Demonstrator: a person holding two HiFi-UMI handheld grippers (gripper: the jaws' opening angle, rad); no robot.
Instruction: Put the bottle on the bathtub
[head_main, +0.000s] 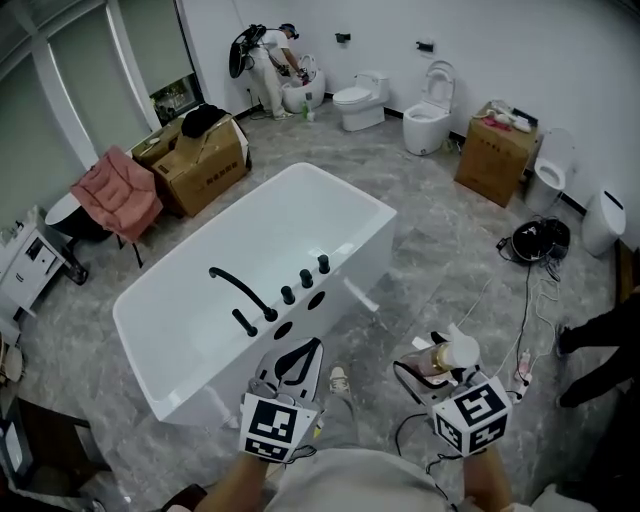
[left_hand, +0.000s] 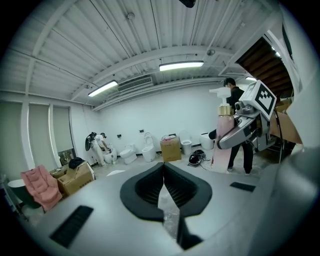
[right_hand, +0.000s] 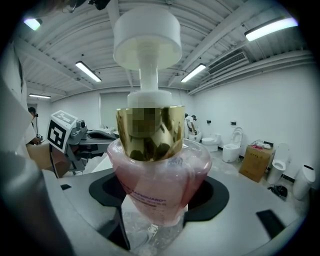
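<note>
A pink pump bottle (right_hand: 157, 175) with a gold collar and white pump head fills the right gripper view, standing upright between the jaws. My right gripper (head_main: 432, 368) is shut on it, low and to the right of the white bathtub (head_main: 180, 350); the bottle (head_main: 447, 357) shows there by its white pump. The left gripper view shows the same bottle (left_hand: 223, 135) off to the right. My left gripper (head_main: 297, 362) hangs near the tub's near corner, shut, nothing between its jaws. Black taps (head_main: 290, 292) line the tub's near rim.
Cardboard boxes (head_main: 200, 160) and a chair with a pink cloth (head_main: 118, 192) stand left of the tub. Toilets (head_main: 362, 100) line the far wall, where a person (head_main: 270, 62) bends over one. Cables and a black device (head_main: 538, 240) lie on the floor at right.
</note>
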